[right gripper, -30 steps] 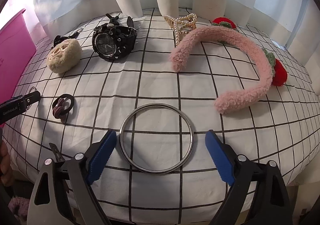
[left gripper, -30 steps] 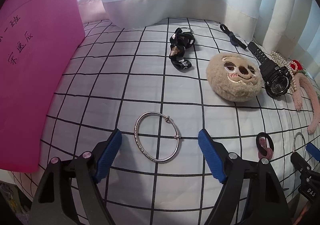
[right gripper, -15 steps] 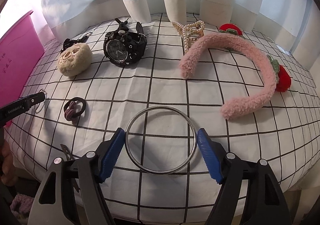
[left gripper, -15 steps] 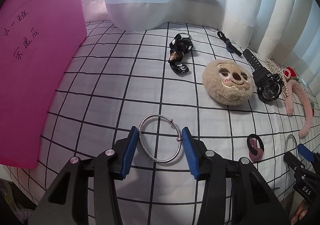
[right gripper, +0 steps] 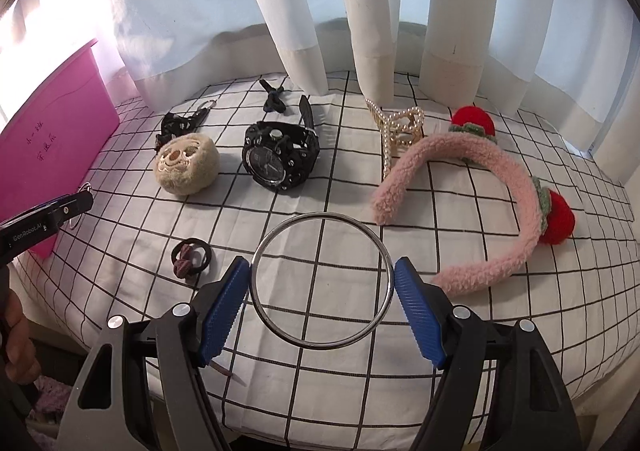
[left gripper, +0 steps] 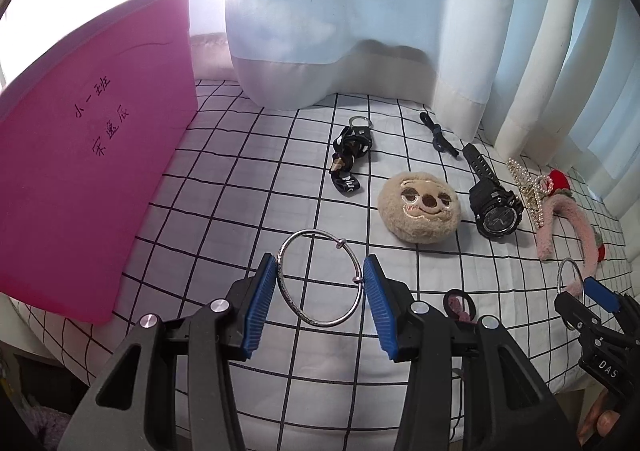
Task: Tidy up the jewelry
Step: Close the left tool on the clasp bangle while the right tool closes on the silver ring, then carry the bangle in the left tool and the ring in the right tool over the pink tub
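My left gripper (left gripper: pixel 320 293) is clamped across the thin beaded silver bangle (left gripper: pixel 320 283); my right gripper (right gripper: pixel 322 293) pinches the plain silver bangle (right gripper: pixel 322 282) at its widest. Both rings look lifted off the grid-checked bedsheet (right gripper: pixel 460 351) near its front edge. Gripping across the diameter likely keeps them from swinging. Each ring faces its camera, no long axis. The pink bin (left gripper: pixel 92 187) stands at the sheet's left edge.

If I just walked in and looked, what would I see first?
Probably two shiny silver rings, each pinched between blue pads: the thin bangle in the left gripper and the big hoop in the right gripper. Next, the fluffy pink headband with red pompoms on the checked sheet, right of the black watch.
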Tool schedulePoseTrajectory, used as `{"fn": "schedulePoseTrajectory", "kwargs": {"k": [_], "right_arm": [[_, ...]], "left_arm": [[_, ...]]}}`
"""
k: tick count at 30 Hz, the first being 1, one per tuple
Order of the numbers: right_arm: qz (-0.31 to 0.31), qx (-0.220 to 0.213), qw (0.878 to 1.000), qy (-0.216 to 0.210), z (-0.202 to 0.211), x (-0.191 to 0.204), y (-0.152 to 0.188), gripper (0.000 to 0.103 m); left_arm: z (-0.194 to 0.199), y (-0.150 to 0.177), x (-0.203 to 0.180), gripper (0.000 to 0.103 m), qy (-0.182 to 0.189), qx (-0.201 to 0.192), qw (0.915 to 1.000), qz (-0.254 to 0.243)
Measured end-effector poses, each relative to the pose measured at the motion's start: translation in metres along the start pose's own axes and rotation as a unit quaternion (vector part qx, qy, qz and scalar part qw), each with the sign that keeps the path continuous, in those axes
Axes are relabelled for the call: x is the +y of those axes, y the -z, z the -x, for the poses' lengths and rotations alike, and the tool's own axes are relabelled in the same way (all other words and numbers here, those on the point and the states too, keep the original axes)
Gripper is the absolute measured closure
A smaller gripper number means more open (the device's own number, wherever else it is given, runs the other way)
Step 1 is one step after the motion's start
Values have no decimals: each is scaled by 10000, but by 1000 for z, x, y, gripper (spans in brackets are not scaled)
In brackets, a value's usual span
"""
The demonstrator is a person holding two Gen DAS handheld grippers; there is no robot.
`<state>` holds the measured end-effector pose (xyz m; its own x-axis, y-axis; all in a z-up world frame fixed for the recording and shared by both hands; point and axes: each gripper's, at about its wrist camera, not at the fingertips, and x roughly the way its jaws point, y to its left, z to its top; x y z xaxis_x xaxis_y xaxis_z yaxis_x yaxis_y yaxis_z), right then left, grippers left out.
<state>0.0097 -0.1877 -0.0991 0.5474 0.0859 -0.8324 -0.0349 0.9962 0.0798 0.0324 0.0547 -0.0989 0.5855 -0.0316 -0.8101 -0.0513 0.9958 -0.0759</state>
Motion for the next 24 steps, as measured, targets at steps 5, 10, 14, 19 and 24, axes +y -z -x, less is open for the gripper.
{"fn": "schedulePoseTrajectory", "kwargs": {"k": [5, 10, 14, 19, 24], "right_arm": [[250, -253, 9991, -219, 20, 7, -27, 31], [544, -552, 9958, -491, 38, 24, -58, 31], [789, -812, 9906, -765, 52, 45, -85, 31], [1071, -1082, 9812, -1183, 62, 79, -122, 31], [1434, -1327, 9667, -1655, 69, 126, -158, 31]], "left_arm": [[29, -11, -4, 59, -18, -244, 9996, 169], [63, -25, -2, 59, -112, -552, 9978, 346], [91, -39, 8, 59, -203, -793, 9952, 540], [126, -57, 24, 59, -390, -1163, 9896, 757], [155, -77, 52, 59, -677, -1476, 9817, 991]]}}
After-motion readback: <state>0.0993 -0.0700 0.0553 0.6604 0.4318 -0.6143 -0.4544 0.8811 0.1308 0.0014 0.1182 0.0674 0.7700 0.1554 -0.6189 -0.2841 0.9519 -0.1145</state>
